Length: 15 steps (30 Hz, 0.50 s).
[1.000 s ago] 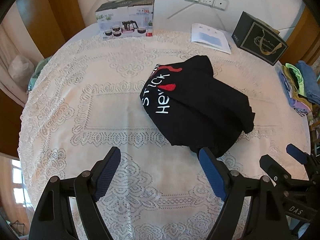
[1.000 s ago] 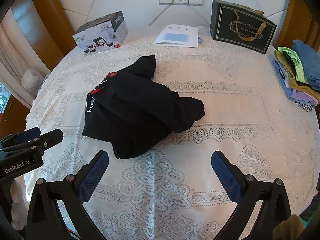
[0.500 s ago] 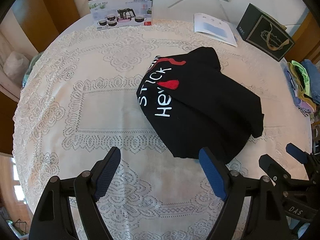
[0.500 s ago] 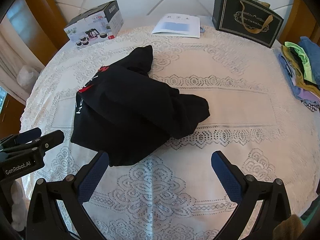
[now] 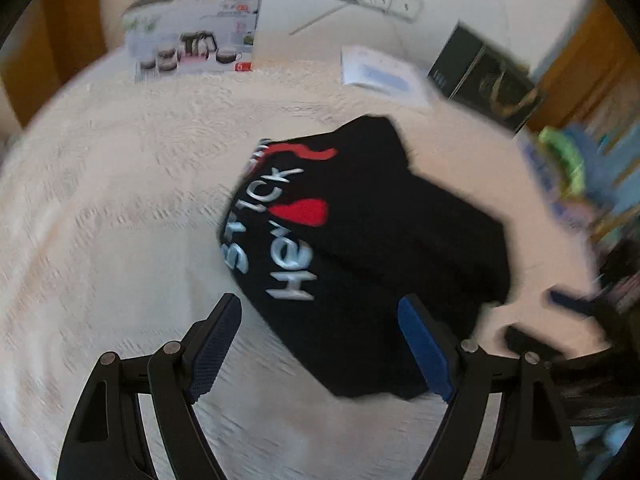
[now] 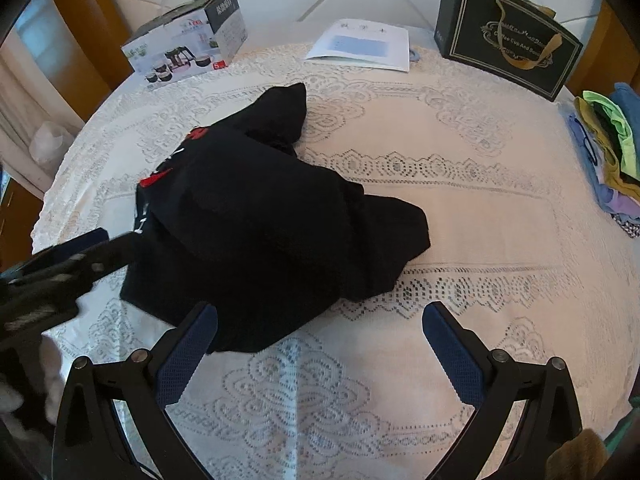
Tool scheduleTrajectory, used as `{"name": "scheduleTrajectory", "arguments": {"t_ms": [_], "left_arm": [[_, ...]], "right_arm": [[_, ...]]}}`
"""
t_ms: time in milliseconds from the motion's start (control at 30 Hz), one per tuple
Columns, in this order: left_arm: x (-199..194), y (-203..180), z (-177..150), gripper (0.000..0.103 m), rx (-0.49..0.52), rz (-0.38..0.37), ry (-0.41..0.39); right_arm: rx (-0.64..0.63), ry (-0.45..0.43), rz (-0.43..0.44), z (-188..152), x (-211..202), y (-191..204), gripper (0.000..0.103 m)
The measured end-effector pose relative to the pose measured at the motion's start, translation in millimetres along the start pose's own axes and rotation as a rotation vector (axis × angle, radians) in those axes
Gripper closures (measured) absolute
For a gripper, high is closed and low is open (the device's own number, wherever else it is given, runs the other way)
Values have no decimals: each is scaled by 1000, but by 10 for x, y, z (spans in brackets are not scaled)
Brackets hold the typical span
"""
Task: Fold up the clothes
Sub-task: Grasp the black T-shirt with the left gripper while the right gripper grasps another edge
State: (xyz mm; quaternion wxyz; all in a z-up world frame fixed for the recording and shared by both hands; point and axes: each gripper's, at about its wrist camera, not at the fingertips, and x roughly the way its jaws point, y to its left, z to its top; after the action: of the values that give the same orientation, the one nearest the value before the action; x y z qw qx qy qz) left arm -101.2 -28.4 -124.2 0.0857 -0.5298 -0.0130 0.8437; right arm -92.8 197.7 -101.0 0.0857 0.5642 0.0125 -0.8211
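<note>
A crumpled black T-shirt (image 5: pixel 372 256) with white lettering and red print lies on the lace tablecloth (image 5: pixel 112 208); it also shows in the right wrist view (image 6: pixel 264 224). My left gripper (image 5: pixel 320 340) is open, its blue pads straddling the shirt's near edge just above the cloth. It appears at the left of the right wrist view (image 6: pixel 60 268). My right gripper (image 6: pixel 320 344) is open and empty, over the shirt's near right edge, left pad (image 6: pixel 188 352) close to the fabric. The left wrist view is motion-blurred.
A tea-set box (image 6: pixel 188 40), a paper sheet (image 6: pixel 360 46) and a dark gift bag (image 6: pixel 508 36) stand at the table's far edge. A stack of folded colourful clothes (image 6: pixel 608 152) lies at the right edge. Bare tablecloth (image 6: pixel 480 208) lies right of the shirt.
Both grippers have moved forward and down toward the shirt. The left one now straddles its near edge. Both stay open.
</note>
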Motion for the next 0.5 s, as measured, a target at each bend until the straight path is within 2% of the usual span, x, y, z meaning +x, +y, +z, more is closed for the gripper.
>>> {"name": "scheduleTrajectory", "arguments": {"t_ms": [67, 133, 167, 200, 267, 367, 433, 500], "left_arm": [[244, -13, 21, 23, 34, 62, 27], [490, 53, 32, 30, -6, 34, 96], [549, 75, 30, 40, -17, 18, 109], [566, 83, 25, 62, -18, 8, 104], [535, 88, 17, 96, -12, -12, 104], [299, 171, 21, 96, -46, -62, 67], [-14, 182, 59, 96, -45, -110, 7], [-362, 148, 80, 96, -18, -129, -58]], "right_arm": [[-15, 1, 7, 46, 114, 26, 0], [-26, 13, 32, 89, 261, 54, 8], [-28, 31, 42, 102, 360, 66, 31], [-28, 51, 49, 112, 462, 78, 54], [-18, 61, 81, 111, 521, 69, 64], [9, -5, 121, 161, 282, -47, 81], [34, -79, 126, 215, 17, -182, 83], [71, -178, 95, 284, -372, -390, 85]]}}
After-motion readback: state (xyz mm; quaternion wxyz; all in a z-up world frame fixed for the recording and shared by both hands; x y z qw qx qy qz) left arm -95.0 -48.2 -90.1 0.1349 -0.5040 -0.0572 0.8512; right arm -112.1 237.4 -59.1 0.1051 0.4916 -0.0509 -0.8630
